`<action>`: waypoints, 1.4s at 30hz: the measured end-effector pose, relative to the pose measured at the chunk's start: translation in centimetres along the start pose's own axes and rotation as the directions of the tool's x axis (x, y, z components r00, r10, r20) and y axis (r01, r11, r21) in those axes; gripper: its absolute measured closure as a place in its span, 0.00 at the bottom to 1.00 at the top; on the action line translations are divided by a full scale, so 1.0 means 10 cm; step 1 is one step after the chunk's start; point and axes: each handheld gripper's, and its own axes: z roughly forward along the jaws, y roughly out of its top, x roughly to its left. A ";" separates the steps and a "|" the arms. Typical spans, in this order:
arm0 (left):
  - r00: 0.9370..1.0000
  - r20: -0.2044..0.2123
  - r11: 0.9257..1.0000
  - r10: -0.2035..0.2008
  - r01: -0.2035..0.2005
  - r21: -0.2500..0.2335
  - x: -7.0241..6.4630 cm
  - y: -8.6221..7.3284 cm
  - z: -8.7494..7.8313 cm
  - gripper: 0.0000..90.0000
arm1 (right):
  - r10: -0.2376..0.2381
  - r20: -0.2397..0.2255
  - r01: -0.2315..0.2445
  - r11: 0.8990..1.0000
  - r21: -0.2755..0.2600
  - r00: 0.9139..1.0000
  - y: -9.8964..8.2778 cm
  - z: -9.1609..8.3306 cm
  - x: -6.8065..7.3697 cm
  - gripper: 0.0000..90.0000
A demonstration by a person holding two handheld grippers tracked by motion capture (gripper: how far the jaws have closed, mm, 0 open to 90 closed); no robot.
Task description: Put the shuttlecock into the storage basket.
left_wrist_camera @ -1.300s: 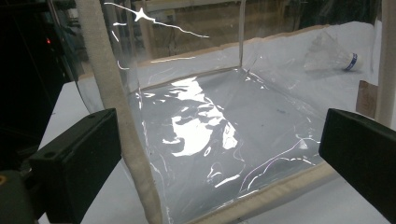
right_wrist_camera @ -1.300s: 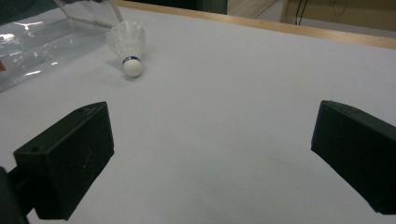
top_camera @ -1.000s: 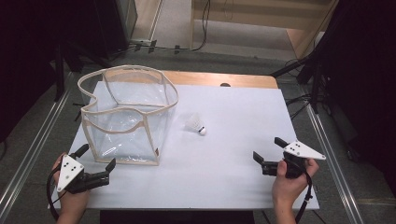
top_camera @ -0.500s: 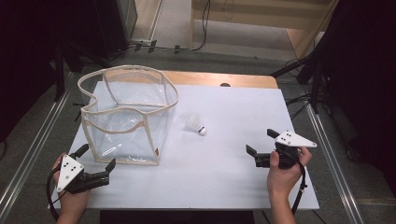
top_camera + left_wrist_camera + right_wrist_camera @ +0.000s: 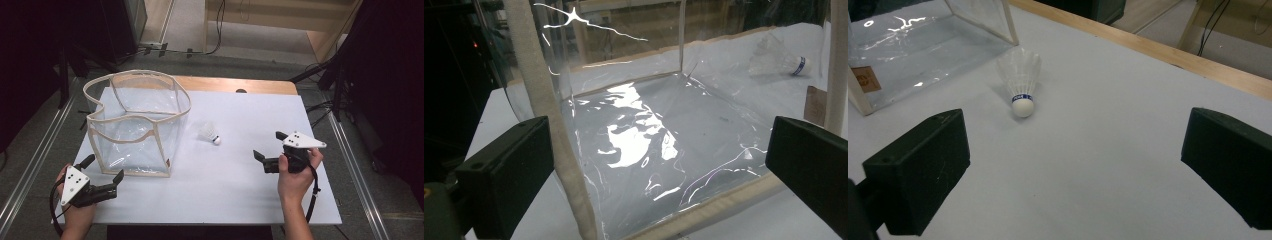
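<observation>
We held both grippers spread. The right gripper (image 5: 266, 149) faced the shuttlecock (image 5: 210, 133) at ten o'clock. The left gripper (image 5: 103, 170) sat beside the bag (image 5: 137, 122).

This is looking like a lab or recording studio rather than a home. Black curtains (image 5: 30, 60) are hanging down the left and right sides of the frame, closing in the work area. Cables (image 5: 220, 25) are trailing across the bare floor at the top of the frame, near dark stand legs (image 5: 325, 75). A plain white counter (image 5: 260, 200) is sitting in the middle, with metal rails (image 5: 360, 180) running along its left and right edges.
</observation>
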 end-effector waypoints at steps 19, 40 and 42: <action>1.000 0.009 1.000 0.001 -0.001 -0.002 0.00 0.00 0.00 0.00 | -0.051 -0.029 0.052 0.998 0.035 0.998 0.21 0.25 0.08 0.00; 1.000 0.012 1.000 0.002 -0.002 -0.002 0.00 0.00 0.00 0.00 | -0.104 -0.069 0.109 0.990 0.085 0.992 0.43 0.55 0.20 0.00; 1.000 0.012 1.000 0.001 -0.001 -0.002 0.00 0.00 0.00 0.00 | -0.112 -0.069 0.118 0.989 0.088 0.991 0.45 0.57 0.21 0.00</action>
